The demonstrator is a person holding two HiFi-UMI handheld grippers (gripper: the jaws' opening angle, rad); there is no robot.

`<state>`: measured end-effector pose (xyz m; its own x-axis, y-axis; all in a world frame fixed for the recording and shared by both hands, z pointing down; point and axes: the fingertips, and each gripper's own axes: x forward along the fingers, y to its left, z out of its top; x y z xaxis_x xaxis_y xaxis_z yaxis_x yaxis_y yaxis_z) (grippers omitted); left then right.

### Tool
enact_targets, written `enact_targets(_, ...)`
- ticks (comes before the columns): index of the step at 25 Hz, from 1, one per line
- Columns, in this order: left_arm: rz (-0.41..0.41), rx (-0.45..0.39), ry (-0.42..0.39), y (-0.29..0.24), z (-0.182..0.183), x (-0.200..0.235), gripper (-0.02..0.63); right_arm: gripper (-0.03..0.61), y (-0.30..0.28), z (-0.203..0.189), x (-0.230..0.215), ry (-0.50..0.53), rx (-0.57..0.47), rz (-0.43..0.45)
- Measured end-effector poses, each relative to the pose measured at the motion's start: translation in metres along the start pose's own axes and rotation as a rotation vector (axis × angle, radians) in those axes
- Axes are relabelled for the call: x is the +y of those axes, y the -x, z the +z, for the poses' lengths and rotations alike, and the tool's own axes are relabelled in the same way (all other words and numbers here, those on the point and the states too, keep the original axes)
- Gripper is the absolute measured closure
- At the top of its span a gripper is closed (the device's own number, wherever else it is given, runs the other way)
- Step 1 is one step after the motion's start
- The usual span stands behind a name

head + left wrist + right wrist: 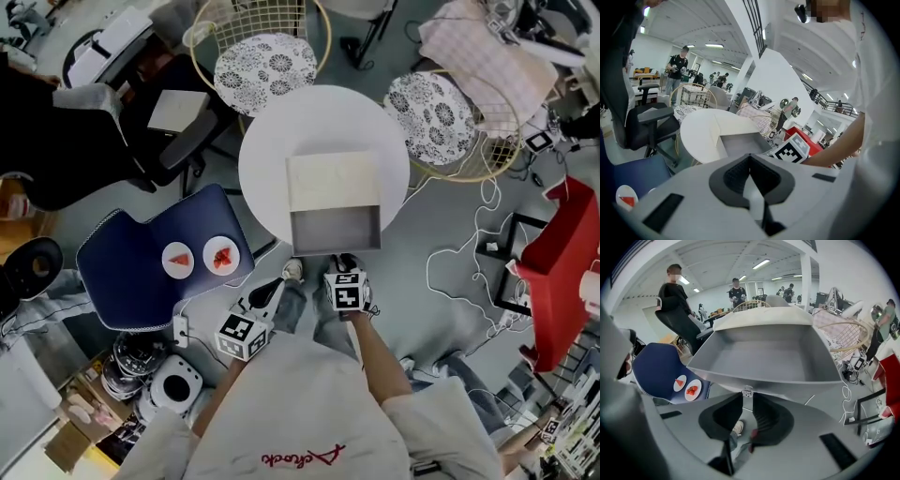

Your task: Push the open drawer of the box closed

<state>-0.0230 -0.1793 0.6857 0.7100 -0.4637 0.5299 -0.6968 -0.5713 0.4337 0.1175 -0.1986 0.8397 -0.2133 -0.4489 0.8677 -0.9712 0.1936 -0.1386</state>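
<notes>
Right tool point(747, 396) pinched narrowly on knob point(747, 391) of drawer point(759, 352), lower centre. Left tool point(750, 159) was closed, empty. A skewed push risked jamming the drawer or sliding the box point(333, 180).

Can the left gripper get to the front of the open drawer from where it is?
Probably yes: the left gripper sits back from the drawer front, whose left part looks unblocked.
</notes>
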Motion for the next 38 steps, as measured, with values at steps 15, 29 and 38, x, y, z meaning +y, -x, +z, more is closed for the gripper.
enact_targets(15, 0.014, -0.010, 0.012, 0.002, 0.001, 0.004, 0.601, 0.500, -0.010, 0.047, -0.013, 0.027, -0.036, -0.020)
enact_targets(29, 0.056, -0.018, 0.035, 0.016, 0.001, 0.017, 0.601, 0.500, -0.037, 0.106, -0.023, 0.075, -0.064, -0.029)
enact_targets(38, 0.068, -0.028, 0.039, 0.020, 0.003, 0.023, 0.601, 0.500, -0.039, 0.112, -0.024, 0.085, -0.070, -0.040)
